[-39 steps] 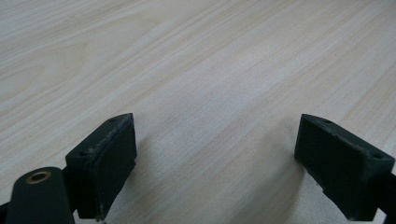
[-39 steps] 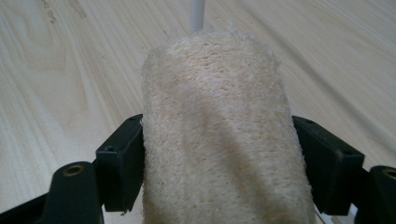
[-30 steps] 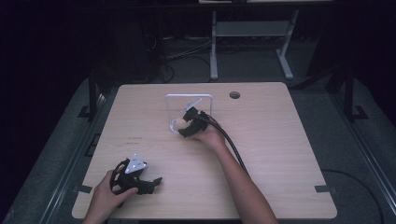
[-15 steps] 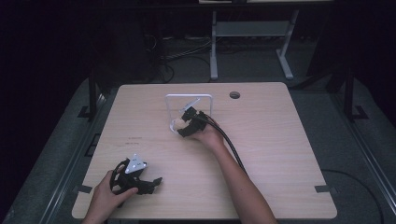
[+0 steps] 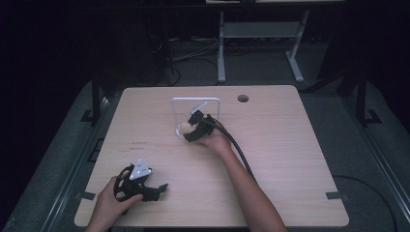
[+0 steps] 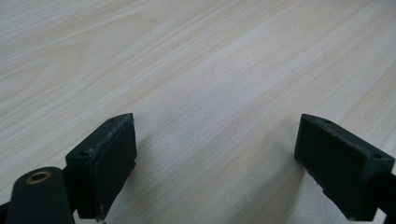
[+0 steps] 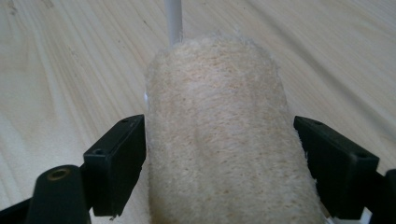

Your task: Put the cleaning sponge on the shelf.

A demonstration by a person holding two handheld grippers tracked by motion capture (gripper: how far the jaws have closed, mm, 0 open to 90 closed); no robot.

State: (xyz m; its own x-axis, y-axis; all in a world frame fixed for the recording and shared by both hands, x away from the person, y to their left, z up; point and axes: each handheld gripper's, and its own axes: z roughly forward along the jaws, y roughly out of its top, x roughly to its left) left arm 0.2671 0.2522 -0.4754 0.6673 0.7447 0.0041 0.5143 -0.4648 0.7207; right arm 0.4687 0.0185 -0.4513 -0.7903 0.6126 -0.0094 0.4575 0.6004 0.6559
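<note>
Your table (image 5: 290,159) is pale wood, and near its far middle stands a white frame (image 5: 195,100). Just in front of the frame's left post, your right gripper (image 5: 186,134) reaches toward a cream roll (image 5: 183,129) that lies on the table. Your left gripper (image 5: 157,191) rests on the near left part of the table, well apart from the roll, with your left hand (image 5: 109,203) around it.

From above, the roll is a small pale lump at the tip of your right gripper, and how the fingers meet it is too small to tell. The right gripper view settles more: the roll (image 7: 229,135) is a rough, fibrous cylinder running lengthwise between the two fingers (image 7: 116,163). The left finger sits right against its side; the right one is at most a sliver away, and I cannot tell whether it touches. Your jaws there have just been opening, with the roll between them. A white post (image 7: 174,18) rises just behind the roll's far end.

In the left gripper view your fingers (image 6: 105,158) stand wide over bare wood (image 6: 210,93).
</note>
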